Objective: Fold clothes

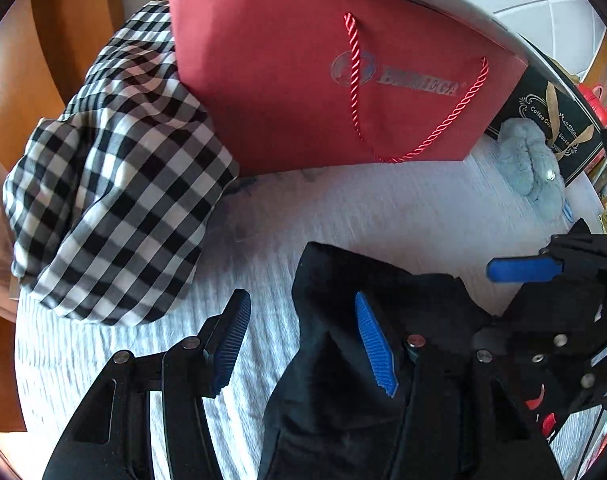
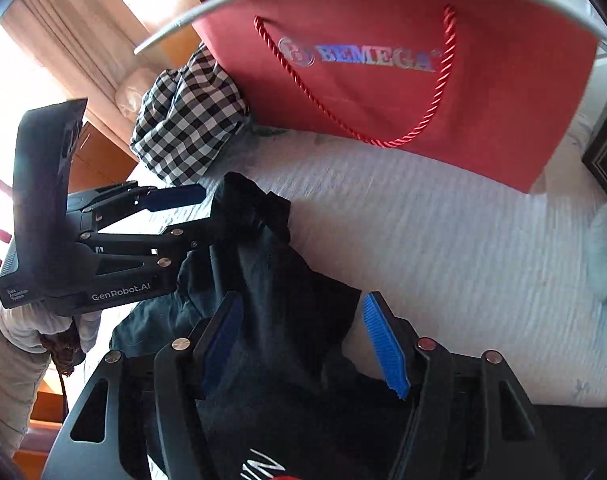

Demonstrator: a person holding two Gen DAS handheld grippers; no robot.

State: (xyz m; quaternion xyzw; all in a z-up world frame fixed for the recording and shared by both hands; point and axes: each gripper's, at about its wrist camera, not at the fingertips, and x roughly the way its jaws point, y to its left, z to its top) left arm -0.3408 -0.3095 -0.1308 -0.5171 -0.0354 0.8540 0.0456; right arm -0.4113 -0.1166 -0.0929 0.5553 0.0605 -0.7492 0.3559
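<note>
A black garment [image 1: 343,380] lies bunched on the white ribbed bedspread [image 1: 383,208]. My left gripper [image 1: 303,344] is open. Its right pad lies against the garment's edge, and bare bedspread shows beside its left pad. In the right wrist view the left gripper [image 2: 195,210] has its lower finger pushed into the garment's raised corner [image 2: 243,200]. My right gripper [image 2: 303,340] straddles a thick fold of the garment [image 2: 287,320]. The fold touches its left pad, and a sliver of bedspread shows beside the tip of the right pad. A black-and-white checked garment [image 1: 115,200] lies heaped at the far left.
A red paper bag [image 1: 323,80] with a rope handle stands at the back of the bed. A grey plush toy [image 1: 531,160] and a black gift box [image 1: 551,120] sit at the right. Wooden furniture [image 1: 43,60] borders the left. A gloved hand [image 2: 31,328] holds the left gripper.
</note>
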